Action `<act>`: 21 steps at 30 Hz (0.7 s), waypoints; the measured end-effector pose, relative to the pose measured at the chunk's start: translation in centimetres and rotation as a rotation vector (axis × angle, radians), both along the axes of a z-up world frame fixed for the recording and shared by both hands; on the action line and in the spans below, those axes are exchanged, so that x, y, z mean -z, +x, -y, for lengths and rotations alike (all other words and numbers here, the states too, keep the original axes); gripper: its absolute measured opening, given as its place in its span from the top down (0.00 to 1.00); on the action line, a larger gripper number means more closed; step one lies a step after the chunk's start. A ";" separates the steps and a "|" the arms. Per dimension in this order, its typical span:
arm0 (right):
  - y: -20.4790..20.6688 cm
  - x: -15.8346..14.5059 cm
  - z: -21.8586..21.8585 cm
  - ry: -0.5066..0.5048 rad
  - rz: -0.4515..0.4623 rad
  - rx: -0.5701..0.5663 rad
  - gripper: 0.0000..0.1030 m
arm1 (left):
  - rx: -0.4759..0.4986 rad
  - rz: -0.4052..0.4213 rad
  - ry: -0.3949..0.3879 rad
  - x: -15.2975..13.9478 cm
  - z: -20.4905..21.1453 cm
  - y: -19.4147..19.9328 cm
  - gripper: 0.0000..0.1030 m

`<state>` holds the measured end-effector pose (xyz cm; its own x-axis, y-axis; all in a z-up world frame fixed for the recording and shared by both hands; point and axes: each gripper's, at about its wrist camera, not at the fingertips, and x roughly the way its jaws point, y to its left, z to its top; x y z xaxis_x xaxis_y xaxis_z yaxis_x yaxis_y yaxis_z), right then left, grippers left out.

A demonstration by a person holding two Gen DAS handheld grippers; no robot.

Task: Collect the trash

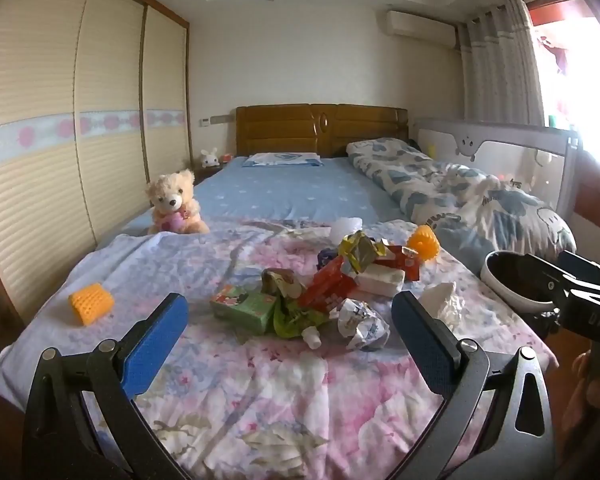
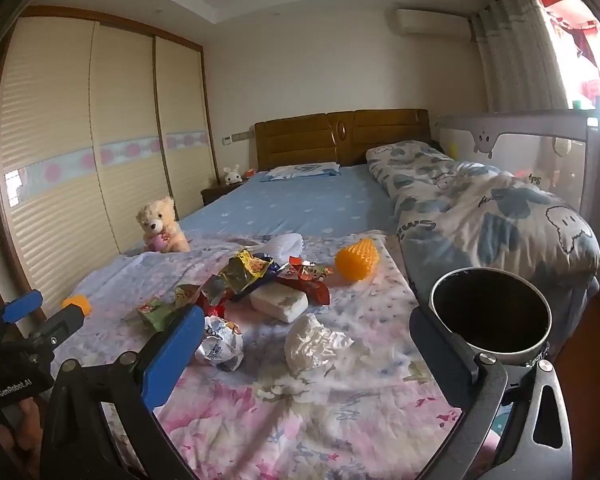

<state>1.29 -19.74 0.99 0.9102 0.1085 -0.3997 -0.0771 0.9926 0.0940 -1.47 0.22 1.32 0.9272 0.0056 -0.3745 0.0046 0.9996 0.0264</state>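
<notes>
1. Two grippers, left gripper [image 1: 290,322] and right gripper [image 2: 306,338], jaws spread wide, nothing held.
2. Trash pile [image 1: 332,280] mid floral blanket [image 1: 260,380]; one bin [image 2: 492,316] at the blanket's right edge.
3. Two orange toys [image 1: 91,303], one teddy bear [image 1: 176,202].
4. "GenRobot.AI" readable on left gripper.

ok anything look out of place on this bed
Yes: a heap of crumpled wrappers, a green carton and wadded white paper litters the floral blanket. Nothing looks spilled or broken.
</notes>
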 end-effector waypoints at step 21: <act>0.2 0.5 -0.1 0.008 -0.013 -0.006 0.00 | -0.004 -0.002 -0.007 0.4 -0.4 0.1 0.00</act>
